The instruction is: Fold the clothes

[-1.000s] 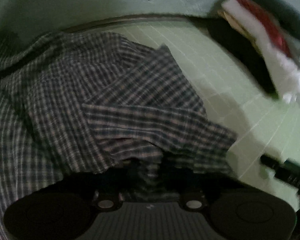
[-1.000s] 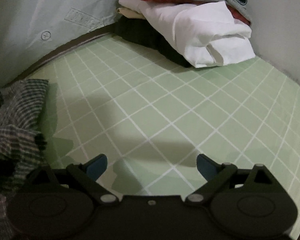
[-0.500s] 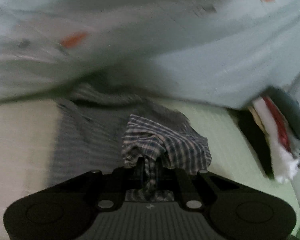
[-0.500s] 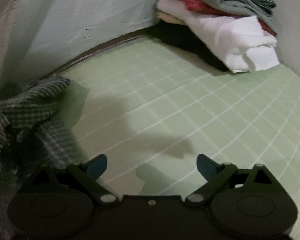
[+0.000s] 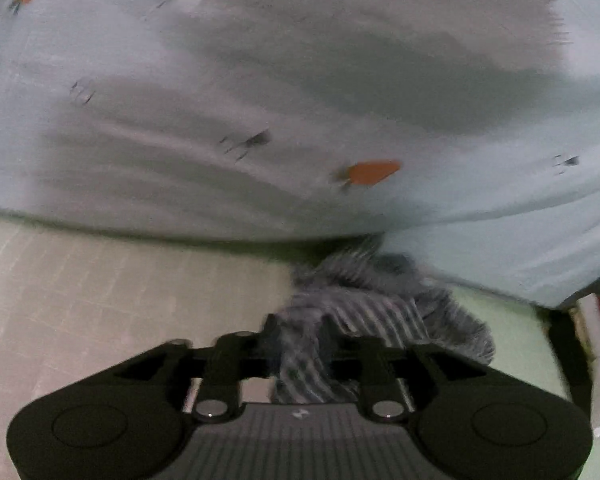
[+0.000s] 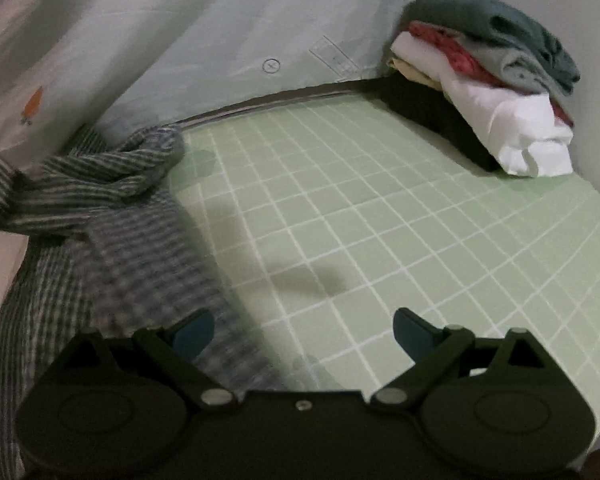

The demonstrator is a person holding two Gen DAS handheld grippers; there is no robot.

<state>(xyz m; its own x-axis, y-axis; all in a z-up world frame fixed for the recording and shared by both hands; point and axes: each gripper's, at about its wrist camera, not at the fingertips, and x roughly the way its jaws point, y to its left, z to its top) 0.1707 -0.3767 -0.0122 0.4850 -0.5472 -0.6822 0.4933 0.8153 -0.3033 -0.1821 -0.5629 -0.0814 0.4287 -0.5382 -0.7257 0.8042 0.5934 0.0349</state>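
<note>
Cloth is pinched in the left tool (image 5: 300, 344): its fingers are closed on a bunch of the checked shirt (image 6: 112, 248), which trails rumpled over the left side of the green grid mat (image 6: 380, 240). The right tool (image 6: 304, 330) hovers empty with fingers spread wide. A folded pile (image 6: 496, 92) sits at the far right. I judge the shirt is being dragged out for laying flat; next the right tool needs a free edge to spread it.
</note>
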